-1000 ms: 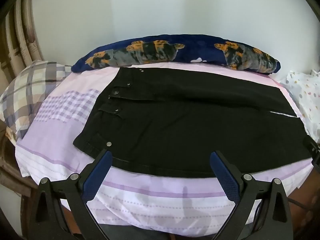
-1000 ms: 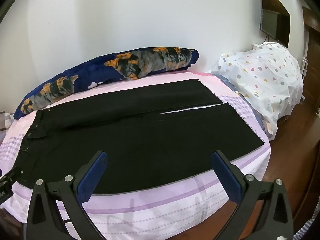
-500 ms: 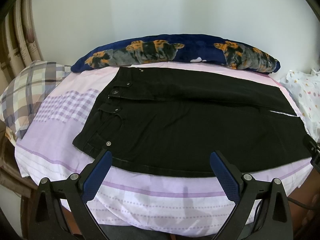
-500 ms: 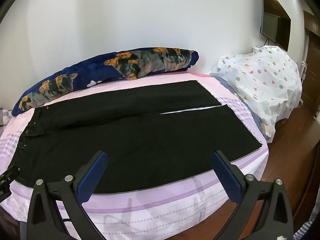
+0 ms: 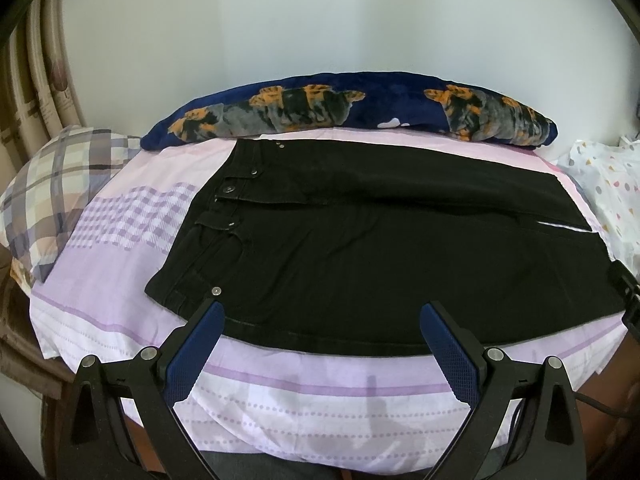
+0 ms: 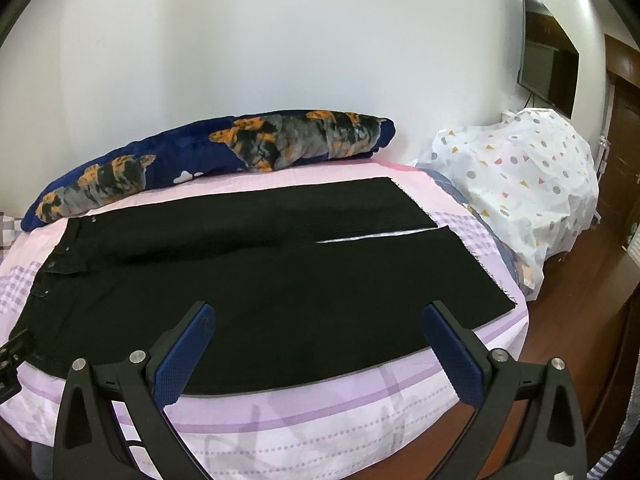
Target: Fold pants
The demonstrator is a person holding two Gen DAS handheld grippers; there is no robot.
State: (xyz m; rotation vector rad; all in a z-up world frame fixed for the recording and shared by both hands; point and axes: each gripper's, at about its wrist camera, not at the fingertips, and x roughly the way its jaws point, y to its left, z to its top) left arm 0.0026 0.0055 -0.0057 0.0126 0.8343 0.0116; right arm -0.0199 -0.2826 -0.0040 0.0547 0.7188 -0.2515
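Black pants (image 5: 380, 256) lie flat and spread on a bed sheet (image 5: 320, 400) of pink, white and purple bands, waistband toward the left, the 2 legs side by side toward the right with a thin strip of sheet showing between them near the hems. The left gripper (image 5: 322, 312) is spread wide and empty, poised above the near edge by the waistband rivet (image 5: 216, 291). The right gripper (image 6: 318, 312), equally wide and empty, hangs over the near leg. A navy blanket roll (image 6: 208, 160) with orange and grey print lies along the wall; a plaid pillow (image 5: 52, 184) sits at far left.
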